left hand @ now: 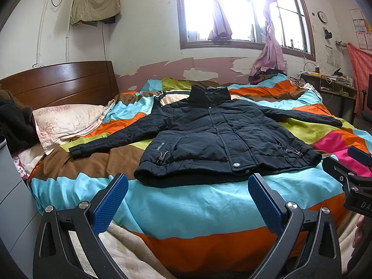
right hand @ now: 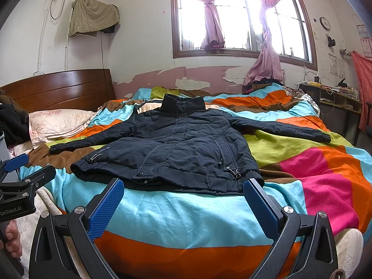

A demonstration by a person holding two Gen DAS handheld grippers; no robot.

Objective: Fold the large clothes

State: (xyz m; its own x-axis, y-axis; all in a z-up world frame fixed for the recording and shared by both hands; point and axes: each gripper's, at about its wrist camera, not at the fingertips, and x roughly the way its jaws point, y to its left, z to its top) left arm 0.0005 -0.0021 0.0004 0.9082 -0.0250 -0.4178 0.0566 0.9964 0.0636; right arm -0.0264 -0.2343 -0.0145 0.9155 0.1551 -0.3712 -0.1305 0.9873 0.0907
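lying flat: dark navy padded jacket [left hand: 220, 137] [right hand: 172, 148], front side up, zipped, on the striped quilt [left hand: 186, 207] [right hand: 176, 216]
sleeves: both spread outward, one cuff toward the pillow [left hand: 62, 122] [right hand: 55, 122], the other toward the far side of the bed
collar: standing up, pointing toward the window [left hand: 234, 9] [right hand: 234, 16]
hem: nearest the cameras, running along a light-blue stripe
left gripper [left hand: 188, 197] [right hand: 16, 169]: jaws spread wide, blue pads [left hand: 109, 204] empty, hovering just short of the hem, touching nothing
right gripper [right hand: 183, 203] [left hand: 353, 162]: jaws likewise wide apart, blue pads [right hand: 105, 209] empty, close to the hem, not clearly touching it
headboard [left hand: 58, 83] [right hand: 55, 88]: brown wood, behind the pillow
wall: peeling pink paint under the window, pink curtains [left hand: 269, 44] [right hand: 265, 53] tied up
desk [left hand: 334, 86] [right hand: 337, 102]: cluttered, beyond the bed's far side
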